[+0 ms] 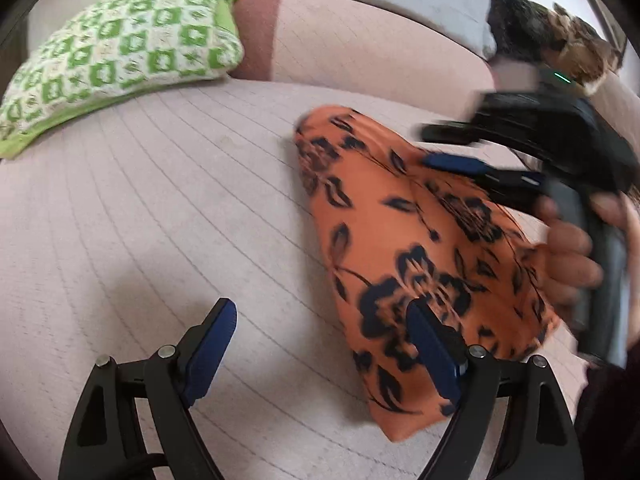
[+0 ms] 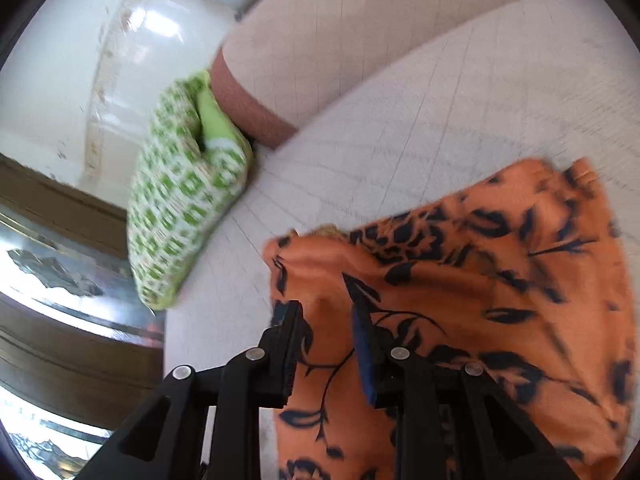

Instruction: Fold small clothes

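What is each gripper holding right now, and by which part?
The left gripper is open, holding nothing. Whether the right gripper grips the orange floral cloth lying between its fingers cannot be told.

My right gripper is smeared with motion blur at three o'clock in the left wrist view, so I cannot tell how far its fingers are parted. The orange floral cloth is blurred too (its far edge most), and it runs off the frame at six o'clock. Dark, patterned things at one o'clock are unreadable.
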Demonstrator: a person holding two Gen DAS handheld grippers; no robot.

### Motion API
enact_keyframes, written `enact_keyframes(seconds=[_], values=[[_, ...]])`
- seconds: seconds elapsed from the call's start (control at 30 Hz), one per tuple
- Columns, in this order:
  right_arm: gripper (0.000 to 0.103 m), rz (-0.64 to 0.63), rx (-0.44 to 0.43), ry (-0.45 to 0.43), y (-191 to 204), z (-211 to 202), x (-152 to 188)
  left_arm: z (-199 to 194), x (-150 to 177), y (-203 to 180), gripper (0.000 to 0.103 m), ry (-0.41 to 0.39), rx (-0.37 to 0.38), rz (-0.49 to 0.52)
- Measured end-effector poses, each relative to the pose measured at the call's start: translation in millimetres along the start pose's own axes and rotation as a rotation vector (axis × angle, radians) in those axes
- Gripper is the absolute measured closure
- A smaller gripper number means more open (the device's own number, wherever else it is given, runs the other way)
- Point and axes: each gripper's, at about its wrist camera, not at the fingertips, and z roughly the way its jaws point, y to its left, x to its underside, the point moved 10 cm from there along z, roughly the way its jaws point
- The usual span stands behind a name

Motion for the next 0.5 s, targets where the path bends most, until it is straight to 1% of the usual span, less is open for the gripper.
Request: enact_keyframes(seconds=[0.03, 0.1, 0.13, 0.17, 0.2, 0.33, 0.43, 0.5], values=[[0.066, 0.012, 0.000, -0.018, -2.9, -8.4, -2.4, 0.4, -2.6, 2.7, 0.015, -0.004, -0.004, -0.011], [0.028, 0.058, 0.001, -0.074, -15.1, -33.2, -7.2, 1.8, -8.6, 8.8, 0.016, -0.015, -0.009, -0.042], [0.026, 0.077, 0.000, -0.100, -18.7, -42.8, -9.2, 3.0, -11.6, 11.4, 0.016, -0.021, -0.008, -0.059], [0.026, 0.094, -0.001, -0.124, -23.7, -53.3, -11.0, 3.5, -14.2, 12.5, 0.016, -0.024, -0.006, -0.074], [0.026, 0.099, 0.001, -0.127, -26.6, -59.1, -11.5, 4.8, -15.8, 12.7, 0.016, -0.026, -0.003, -0.084], [0.026, 0.085, 0.046, -0.110, -43.6, -77.2, -9.8, 5.8, -18.5, 5.4, 0.016, -0.028, 0.012, -0.097], [0.026, 0.070, 0.071, -0.082, -61.8, -88.8, -7.2, 4.1, -17.9, -7.3, 0.016, -0.035, 0.021, -0.080], [0.026, 0.065, 0.081, -0.062, -70.4, -89.6, -5.5, 4.6, -20.8, -14.0, 0.016, -0.044, 0.023, -0.062]])
